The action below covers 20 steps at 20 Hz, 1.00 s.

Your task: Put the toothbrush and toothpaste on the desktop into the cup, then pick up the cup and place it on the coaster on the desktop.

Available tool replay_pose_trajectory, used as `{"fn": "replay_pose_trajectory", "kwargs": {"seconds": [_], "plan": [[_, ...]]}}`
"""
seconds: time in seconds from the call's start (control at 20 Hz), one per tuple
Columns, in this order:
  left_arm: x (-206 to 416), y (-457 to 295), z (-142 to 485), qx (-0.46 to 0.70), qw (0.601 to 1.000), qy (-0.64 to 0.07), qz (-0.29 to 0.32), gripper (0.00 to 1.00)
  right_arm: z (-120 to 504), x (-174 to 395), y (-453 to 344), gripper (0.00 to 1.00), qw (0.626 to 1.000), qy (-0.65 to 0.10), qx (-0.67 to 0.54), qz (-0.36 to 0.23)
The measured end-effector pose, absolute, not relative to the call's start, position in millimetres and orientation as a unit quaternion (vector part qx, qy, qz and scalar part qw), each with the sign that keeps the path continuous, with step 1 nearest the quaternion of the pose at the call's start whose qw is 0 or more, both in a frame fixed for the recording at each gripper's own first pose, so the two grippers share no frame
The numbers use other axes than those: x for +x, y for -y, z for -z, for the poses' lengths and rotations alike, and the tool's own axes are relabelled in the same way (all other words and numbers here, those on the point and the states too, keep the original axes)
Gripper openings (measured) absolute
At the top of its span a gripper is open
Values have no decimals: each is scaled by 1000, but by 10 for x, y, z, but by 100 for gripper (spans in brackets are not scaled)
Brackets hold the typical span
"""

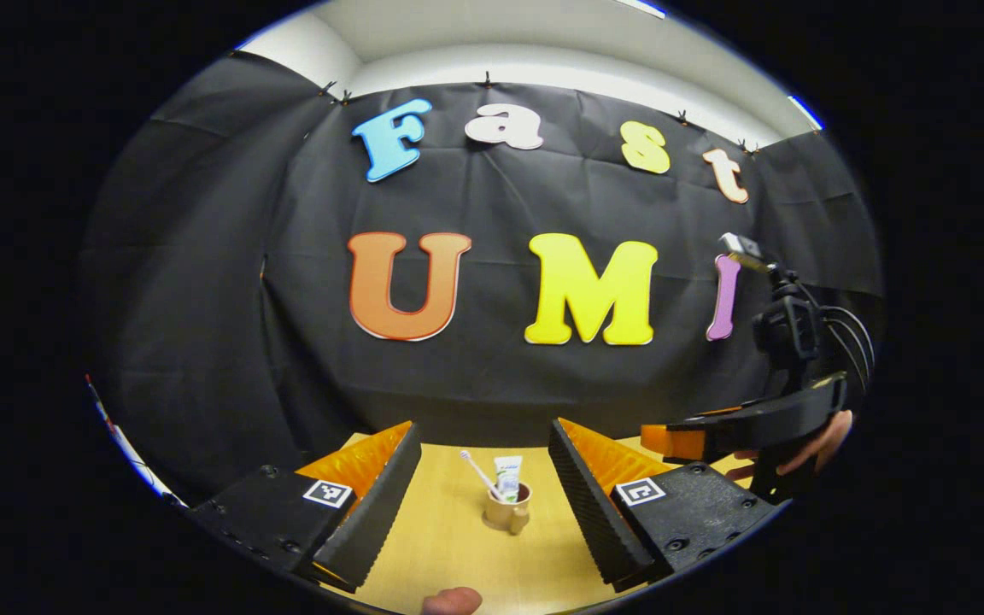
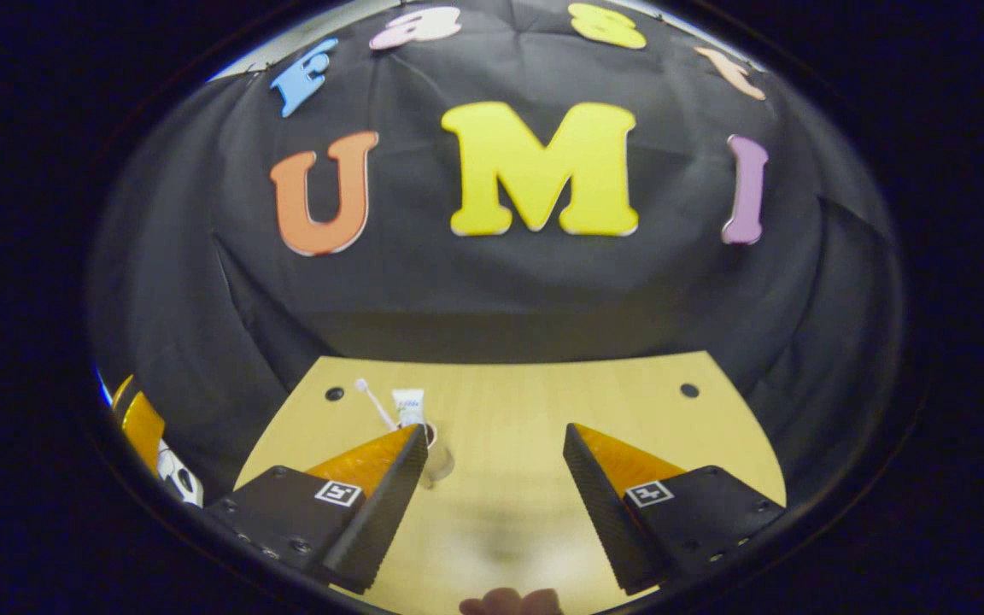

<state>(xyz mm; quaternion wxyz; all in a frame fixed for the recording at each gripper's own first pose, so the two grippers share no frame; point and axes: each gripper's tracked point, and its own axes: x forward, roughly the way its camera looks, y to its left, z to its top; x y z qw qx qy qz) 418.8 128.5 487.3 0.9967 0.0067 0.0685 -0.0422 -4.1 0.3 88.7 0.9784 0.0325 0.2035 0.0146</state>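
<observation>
Two grippers, both released. Left gripper (image 1: 479,504): jaws apart, framing the cup (image 1: 506,511) mid-desk (image 1: 449,555). Cup holds brush (image 1: 479,472) and paste (image 1: 507,477), upright. Likely light, rigid, top-heavy; grip the body low. Right gripper (image 2: 492,504): empty, cup (image 2: 436,457) beside its left finger. Coaster not made out.

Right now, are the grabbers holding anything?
No. The left gripper and right gripper are open and empty. The cup stands alone with toothbrush and toothpaste.
</observation>
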Motion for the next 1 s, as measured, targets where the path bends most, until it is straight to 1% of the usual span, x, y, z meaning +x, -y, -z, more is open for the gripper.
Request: {"fn": "replay_pose_trajectory", "kwargs": {"seconds": [0.1, 0.2, 0.25, 0.3, 0.4, 0.45, 0.5, 0.6, 0.7, 0.75, 0.8, 0.9, 0.95, 1.0], "plan": [[4210, -1089, -4985, 3, 997, -61, 54, 96, -1269, -253, 255, 95, 990, -138, 17, 8], [4233, -939, -5083, 1, 997, -54, 62, 96, -1486, -460, 413, 94, 996, -86, 8, 27], [4242, -896, -5123, 1, 997, -51, 62, 96, -1567, -526, 437, 95, 997, -64, 5, 35], [4252, -868, -5165, 1, 997, -47, 61, 100, -1670, -600, 439, 95, 998, -48, 3, 43], [4243, -820, -5182, 3, 997, -46, 58, 100, -1810, -717, 472, 95, 999, -22, 3, 42], [4226, -830, -5206, 4, 998, -43, 50, 100, -1854, -765, 501, 95, 999, -14, 0, 44], [4215, -830, -5220, 2, 998, -40, 45, 96, -1856, -810, 552, 96, 999, -8, -3, 49], [4172, -779, -5225, -2, 998, -36, 45, 96, -1897, -870, 587, 96, 999, -1, 6, 54], [4160, -743, -5246, 2, 999, -31, 45, 96, -1933, -887, 627, 97, 998, 6, 13, 58], [4155, -735, -5269, 6, 999, -29, 43, 100, -1947, -897, 644, 96, 998, 9, 14, 59], [4148, -712, -5292, 10, 999, -27, 44, 96, -1935, -900, 631, 98, 998, 9, 16, 56], [4136, -668, -5303, 9, 999, -27, 44, 96, -1927, -941, 604, 96, 999, 4, 20, 43], [4122, -655, -5319, 8, 999, -25, 43, 100, -1918, -957, 601, 96, 999, 2, 21, 38], [4113, -655, -5318, 6, 999, -25, 42, 100, -1907, -951, 580, 96, 999, -1, 21, 33]]}}
